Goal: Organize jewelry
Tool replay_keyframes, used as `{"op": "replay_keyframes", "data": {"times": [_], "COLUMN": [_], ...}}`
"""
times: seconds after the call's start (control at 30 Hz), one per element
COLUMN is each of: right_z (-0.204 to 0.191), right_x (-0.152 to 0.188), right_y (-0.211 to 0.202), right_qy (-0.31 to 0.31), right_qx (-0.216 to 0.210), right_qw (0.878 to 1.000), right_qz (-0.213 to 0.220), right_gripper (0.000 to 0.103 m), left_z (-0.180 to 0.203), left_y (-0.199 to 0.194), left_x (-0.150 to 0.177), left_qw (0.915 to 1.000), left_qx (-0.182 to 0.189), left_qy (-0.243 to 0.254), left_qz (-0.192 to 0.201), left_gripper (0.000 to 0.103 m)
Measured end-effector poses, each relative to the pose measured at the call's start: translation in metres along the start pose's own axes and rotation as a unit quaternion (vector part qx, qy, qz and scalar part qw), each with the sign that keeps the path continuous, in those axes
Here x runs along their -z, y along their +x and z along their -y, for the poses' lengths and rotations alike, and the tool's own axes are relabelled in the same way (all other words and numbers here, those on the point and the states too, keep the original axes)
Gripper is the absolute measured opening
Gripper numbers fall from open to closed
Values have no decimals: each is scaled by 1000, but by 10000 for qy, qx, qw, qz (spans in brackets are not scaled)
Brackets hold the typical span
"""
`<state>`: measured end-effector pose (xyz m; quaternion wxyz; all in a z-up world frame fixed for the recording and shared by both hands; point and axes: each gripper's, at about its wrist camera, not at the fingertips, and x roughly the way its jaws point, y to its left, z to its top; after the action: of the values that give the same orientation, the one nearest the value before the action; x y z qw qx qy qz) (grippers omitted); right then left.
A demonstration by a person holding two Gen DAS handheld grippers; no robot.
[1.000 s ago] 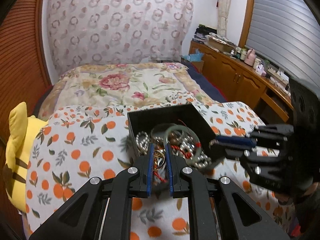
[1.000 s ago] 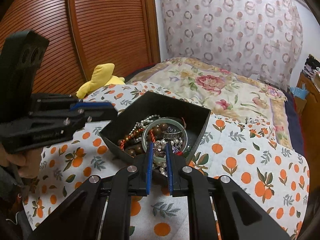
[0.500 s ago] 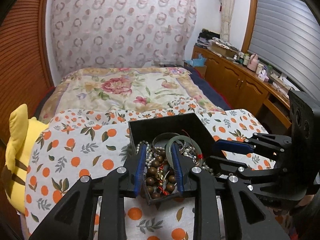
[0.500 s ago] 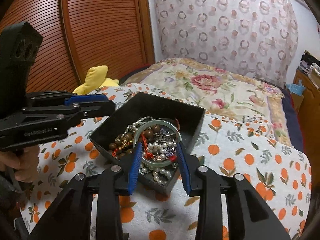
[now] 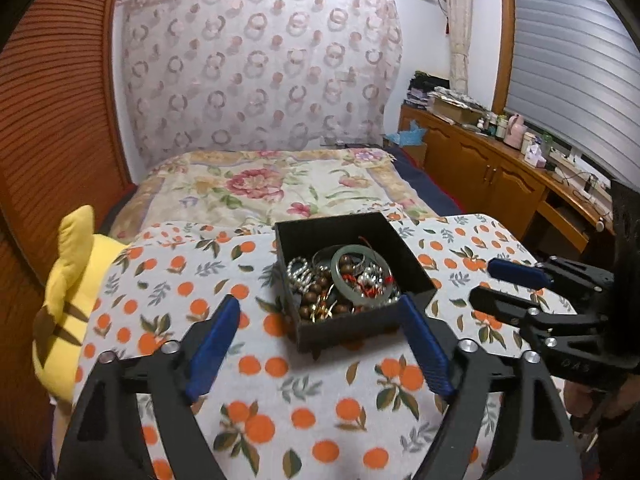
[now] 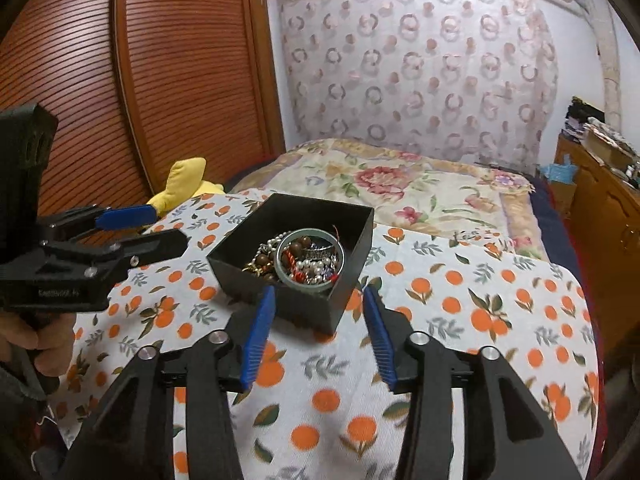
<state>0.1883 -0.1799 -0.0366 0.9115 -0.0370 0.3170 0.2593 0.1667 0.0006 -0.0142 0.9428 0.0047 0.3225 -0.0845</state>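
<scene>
A black open box (image 5: 412,268) (image 6: 304,308) stands on the orange-print cloth, filled with tangled jewelry. In it lie a green bangle (image 5: 338,276) (image 6: 308,283), brown beads (image 5: 316,304) and silvery beads (image 5: 300,272). My left gripper (image 5: 320,300) (image 6: 170,226) sits just short of the box's near side, its jaws opening wide, with nothing pressed between them. My right gripper (image 6: 319,292) (image 5: 484,284) is also opening, close to the box's near corner, and grips nothing. A hand holds each gripper's handle.
The cloth (image 5: 280,400) covers a small table at the foot of a floral bed (image 5: 260,188). A yellow plush toy (image 5: 68,276) lies off the left edge. Slatted wooden doors (image 6: 160,80) stand at the left, a cluttered wooden cabinet (image 5: 500,184) at the right.
Both grippers went from shut over the jewelry to open and drew back toward me, out of the box. The jewelry stays in the box.
</scene>
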Motion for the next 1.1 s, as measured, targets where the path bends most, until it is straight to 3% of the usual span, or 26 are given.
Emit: {"op": "replay_keyframes", "data": {"times": [0.1, 0.47, 0.77, 1.1], "right_z": [-5, -27, -32, -31], "right_x": [8, 37, 52, 55], "right_y": [-16, -68, -99, -110], "right_qy": [28, 209, 441, 510], "right_qx": [68, 517, 1019, 1007], "right_qw": [9999, 9966, 9901, 9889], "right_qz": [123, 601, 853, 965], "right_gripper": [61, 98, 100, 100], "left_z": [2, 7, 10, 14], "left_y": [-11, -51, -68, -80], "left_x": [10, 43, 59, 65], "left_qw": [9999, 9991, 9986, 9981], "left_qx": [-152, -365, -456, -518], "left_qy": [-61, -134, -161, -78], "left_qz": [-8, 168, 222, 324], "left_gripper": [87, 88, 88, 88]}}
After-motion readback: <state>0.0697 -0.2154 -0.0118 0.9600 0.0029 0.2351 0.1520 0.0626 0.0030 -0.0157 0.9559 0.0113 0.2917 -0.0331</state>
